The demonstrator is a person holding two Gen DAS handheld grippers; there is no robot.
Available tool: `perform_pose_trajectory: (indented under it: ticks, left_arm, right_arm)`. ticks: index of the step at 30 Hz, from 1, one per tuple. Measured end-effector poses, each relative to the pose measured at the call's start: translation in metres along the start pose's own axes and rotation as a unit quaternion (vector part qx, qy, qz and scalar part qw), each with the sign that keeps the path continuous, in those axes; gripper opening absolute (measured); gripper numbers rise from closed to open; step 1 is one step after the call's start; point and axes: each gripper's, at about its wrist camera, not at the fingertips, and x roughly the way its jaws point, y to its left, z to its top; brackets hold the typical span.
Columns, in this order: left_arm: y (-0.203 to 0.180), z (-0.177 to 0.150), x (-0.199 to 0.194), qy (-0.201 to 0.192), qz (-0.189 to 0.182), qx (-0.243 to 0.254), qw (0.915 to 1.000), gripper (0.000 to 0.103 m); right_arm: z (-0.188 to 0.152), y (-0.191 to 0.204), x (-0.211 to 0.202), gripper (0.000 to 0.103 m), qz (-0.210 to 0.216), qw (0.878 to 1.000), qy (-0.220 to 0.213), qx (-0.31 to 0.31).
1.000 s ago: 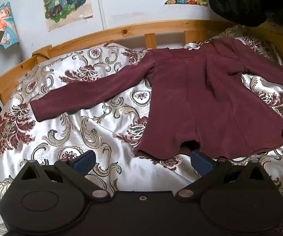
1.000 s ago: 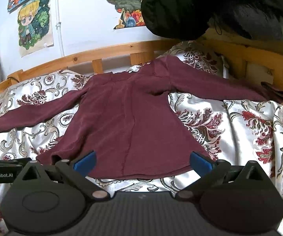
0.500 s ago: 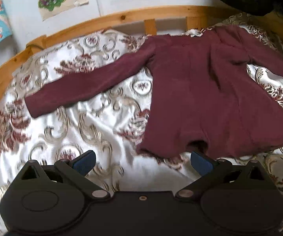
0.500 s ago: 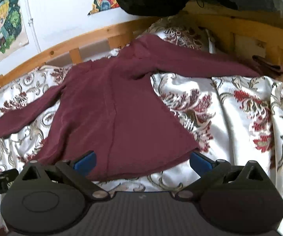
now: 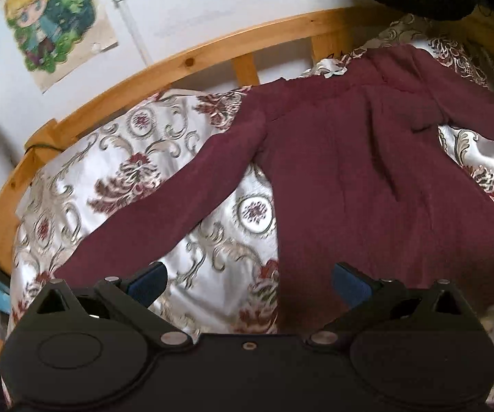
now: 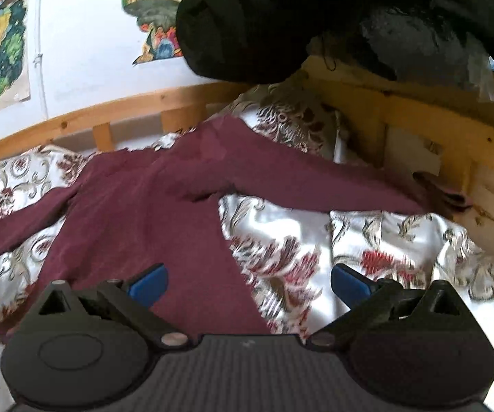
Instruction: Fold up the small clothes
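Tongs, left [image 5: 248, 283] and right [image 6: 248, 283], gape wide (empty) above maroon top [image 5: 367, 178].

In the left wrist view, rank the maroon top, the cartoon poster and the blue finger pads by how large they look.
1. Maroon top, by far the largest.
2. Cartoon poster.
3. Blue finger pads, smallest, though nearest the camera.

Each tool [image 5: 248, 283] [image 6: 248, 283] is black plastic with blue fingertip pads and silver screws.
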Motion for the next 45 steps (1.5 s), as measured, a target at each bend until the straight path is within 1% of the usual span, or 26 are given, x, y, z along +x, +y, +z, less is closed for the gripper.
perform_pose_trajectory:
  ticks: [3, 4, 6, 9, 11, 13, 14, 16, 17, 18, 19, 21, 24, 26, 27, 28, 29, 30, 31, 33, 34, 37, 40, 42, 45]
  left_arm:
    - [-0.013, 0.015, 0.018, 0.001, -0.014, 0.003, 0.9999, 0.102]
    - [-0.019, 0.019, 0.025, -0.005, -0.018, 0.002, 0.9998, 0.102]
    - [-0.032, 0.024, 0.042, -0.014, -0.027, -0.003, 0.9995, 0.102]
    - [-0.05, 0.035, 0.07, -0.024, -0.047, -0.027, 0.9982, 0.102]
    - [-0.059, 0.042, 0.084, -0.046, -0.062, -0.048, 0.9958, 0.102]
    - [-0.067, 0.046, 0.098, -0.065, -0.07, -0.058, 0.9937, 0.102]
    - [-0.072, 0.047, 0.106, -0.063, -0.072, -0.052, 0.994, 0.102]
    - [-0.079, 0.049, 0.122, -0.051, -0.073, -0.026, 0.9957, 0.102]
    - [-0.08, 0.048, 0.129, -0.048, -0.071, -0.012, 0.9963, 0.102]
    - [-0.08, 0.046, 0.133, -0.052, -0.069, -0.002, 0.9963, 0.102]
    - [-0.079, 0.044, 0.137, -0.057, -0.069, 0.002, 0.996, 0.102]
    - [-0.073, 0.04, 0.144, -0.056, -0.075, 0.004, 0.9956, 0.102]
    - [-0.065, 0.039, 0.153, -0.047, -0.092, 0.001, 0.9947, 0.102]
    - [-0.06, 0.038, 0.156, -0.048, -0.099, 0.007, 0.9939, 0.102]
    - [-0.059, 0.038, 0.157, -0.049, -0.102, 0.012, 0.9935, 0.102]
    - [-0.059, 0.038, 0.158, -0.052, -0.105, 0.017, 0.993, 0.102]
    - [-0.058, 0.038, 0.159, -0.054, -0.107, 0.023, 0.9926, 0.102]
    - [-0.059, 0.039, 0.16, -0.054, -0.107, 0.029, 0.9923, 0.102]
    - [-0.059, 0.04, 0.162, -0.051, -0.108, 0.035, 0.9922, 0.102]
    - [-0.06, 0.044, 0.164, -0.047, -0.114, 0.052, 0.991, 0.102]
    - [-0.06, 0.045, 0.163, -0.049, -0.117, 0.059, 0.9902, 0.102]
    - [-0.059, 0.051, 0.161, -0.068, -0.118, 0.078, 0.9876, 0.102]
    - [-0.056, 0.056, 0.162, -0.079, -0.119, 0.071, 0.9872, 0.102]
    - [-0.053, 0.058, 0.164, -0.078, -0.126, 0.054, 0.9876, 0.102]
    - [-0.048, 0.062, 0.168, -0.082, -0.138, 0.023, 0.9867, 0.102]
  right_arm:
    - [0.006, -0.013, 0.015, 0.103, -0.011, 1.0, -0.014, 0.001]
    - [0.009, -0.02, 0.021, 0.103, -0.019, 1.0, -0.019, 0.001]
    - [0.013, -0.036, 0.027, 0.103, -0.05, 0.998, -0.04, 0.011]
    - [0.018, -0.072, 0.035, 0.103, -0.11, 0.989, -0.084, 0.054]
    - [0.02, -0.096, 0.044, 0.103, -0.135, 0.982, -0.089, 0.1]
    - [0.022, -0.12, 0.052, 0.103, -0.149, 0.974, -0.092, 0.144]
    - [0.022, -0.129, 0.057, 0.103, -0.158, 0.971, -0.092, 0.156]
    - [0.024, -0.146, 0.067, 0.103, -0.191, 0.964, -0.085, 0.167]
    - [0.025, -0.154, 0.073, 0.102, -0.207, 0.962, -0.079, 0.162]
    - [0.026, -0.158, 0.076, 0.1, -0.221, 0.961, -0.074, 0.151]
    - [0.028, -0.161, 0.083, 0.098, -0.242, 0.959, -0.066, 0.132]
    - [0.032, -0.162, 0.091, 0.091, -0.267, 0.958, -0.055, 0.095]
    - [0.039, -0.159, 0.106, 0.085, -0.299, 0.952, -0.047, 0.042]
    - [0.043, -0.153, 0.115, 0.073, -0.313, 0.949, -0.036, 0.01]
    - [0.044, -0.151, 0.119, 0.061, -0.317, 0.948, -0.03, 0.001]
    - [0.045, -0.151, 0.122, 0.054, -0.317, 0.948, -0.023, -0.001]
    - [0.045, -0.151, 0.123, 0.045, -0.317, 0.948, -0.021, 0.003]
    - [0.045, -0.152, 0.121, 0.036, -0.316, 0.948, -0.024, 0.008]
    - [0.045, -0.153, 0.116, 0.024, -0.314, 0.949, -0.029, 0.015]
    - [0.045, -0.155, 0.109, 0.008, -0.309, 0.95, -0.036, 0.025]
    - [0.046, -0.156, 0.107, 0.006, -0.308, 0.95, -0.038, 0.028]
    - [0.047, -0.157, 0.103, 0.004, -0.302, 0.952, -0.045, 0.036]
    - [0.049, -0.155, 0.094, 0.003, -0.293, 0.953, -0.058, 0.045]
    - [0.056, -0.151, 0.082, 0.003, -0.264, 0.96, -0.065, 0.058]
    - [0.073, -0.141, 0.053, 0.003, -0.187, 0.974, -0.085, 0.099]
